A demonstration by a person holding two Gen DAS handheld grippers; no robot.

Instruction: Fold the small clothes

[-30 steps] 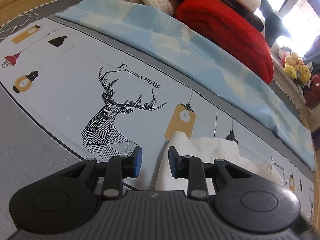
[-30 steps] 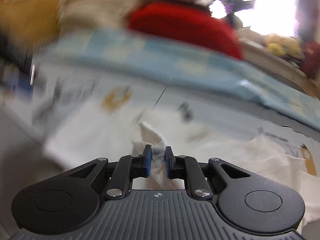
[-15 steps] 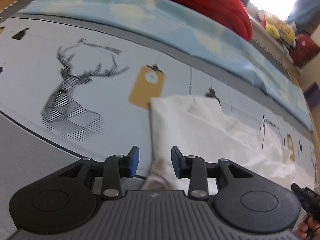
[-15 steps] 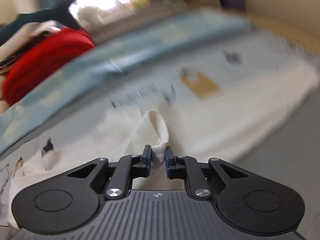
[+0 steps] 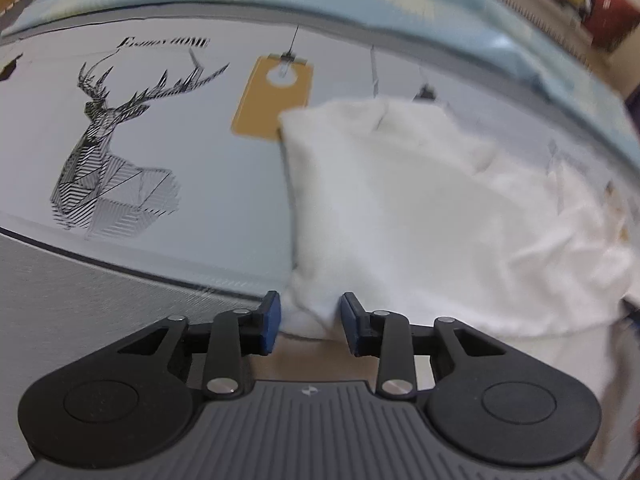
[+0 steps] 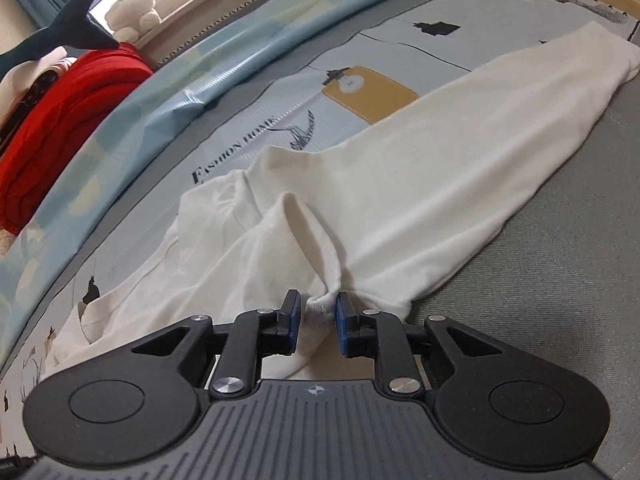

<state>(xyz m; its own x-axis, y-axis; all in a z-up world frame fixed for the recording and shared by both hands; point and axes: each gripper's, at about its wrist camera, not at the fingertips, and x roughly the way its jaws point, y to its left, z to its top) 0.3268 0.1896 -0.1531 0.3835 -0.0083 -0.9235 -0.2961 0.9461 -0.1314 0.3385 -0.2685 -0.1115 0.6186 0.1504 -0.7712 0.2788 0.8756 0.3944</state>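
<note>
One white garment is lying stretched along the front edge of the bed, on the deer-print sheet. Two tongs are working on it. The right tongs are closing, nearly together, pinching a bunched hem. The left tongs are standing partly apart around a corner fold (whether the pads are pressing it, I cannot tell). One red blanket is sitting at the far edge.

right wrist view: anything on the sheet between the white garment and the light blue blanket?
Nothing lies between the white garment and the light blue blanket; only bare printed bedsheet shows in the right wrist view.
</note>
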